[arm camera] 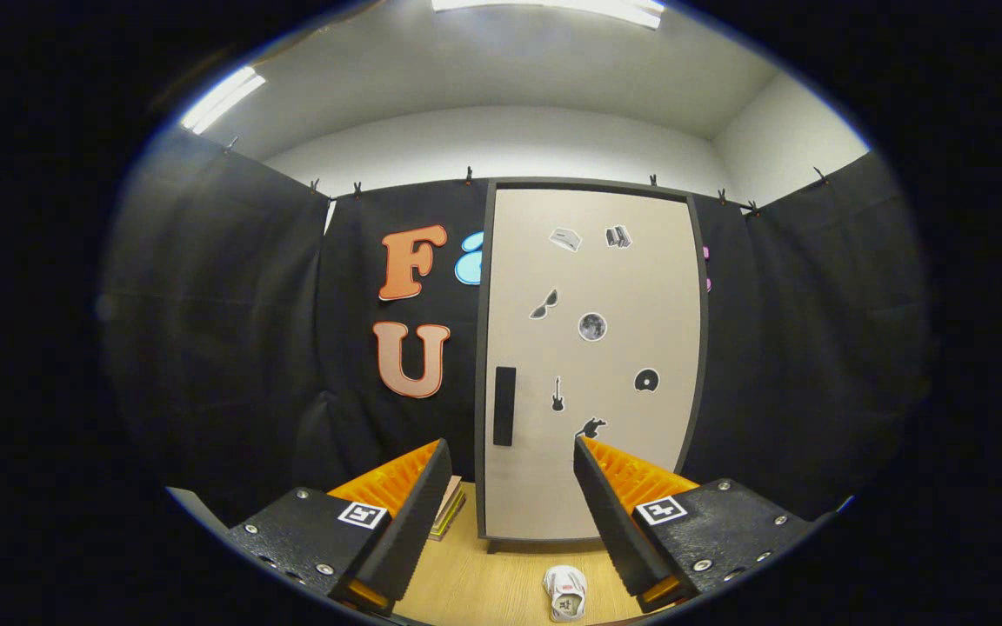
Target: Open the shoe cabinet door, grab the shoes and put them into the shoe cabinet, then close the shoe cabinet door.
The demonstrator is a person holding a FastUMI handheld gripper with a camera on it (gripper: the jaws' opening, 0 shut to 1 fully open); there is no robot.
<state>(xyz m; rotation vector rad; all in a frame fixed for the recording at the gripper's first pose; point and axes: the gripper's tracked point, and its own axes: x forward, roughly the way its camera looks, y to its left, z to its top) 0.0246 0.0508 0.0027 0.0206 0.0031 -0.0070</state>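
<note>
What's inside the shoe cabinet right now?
Can't tell: the cabinet door is closed and covers the interior. One white shoe lies on the floor ahead of the open gripper.

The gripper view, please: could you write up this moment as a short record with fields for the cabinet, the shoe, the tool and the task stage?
cabinet: shoe cabinet stands upright against the booth wall, beyond the fingers
door: shut, beige, with small stickers
handle: black vertical handle near the door's left edge
shoe: white shoe lies on the wooden floor in front of the cabinet, between the fingers
tool: tool open, holding nothing, facing the door
other: stacked books by the cabinet's lower left corner
stage: door not yet opened
</note>
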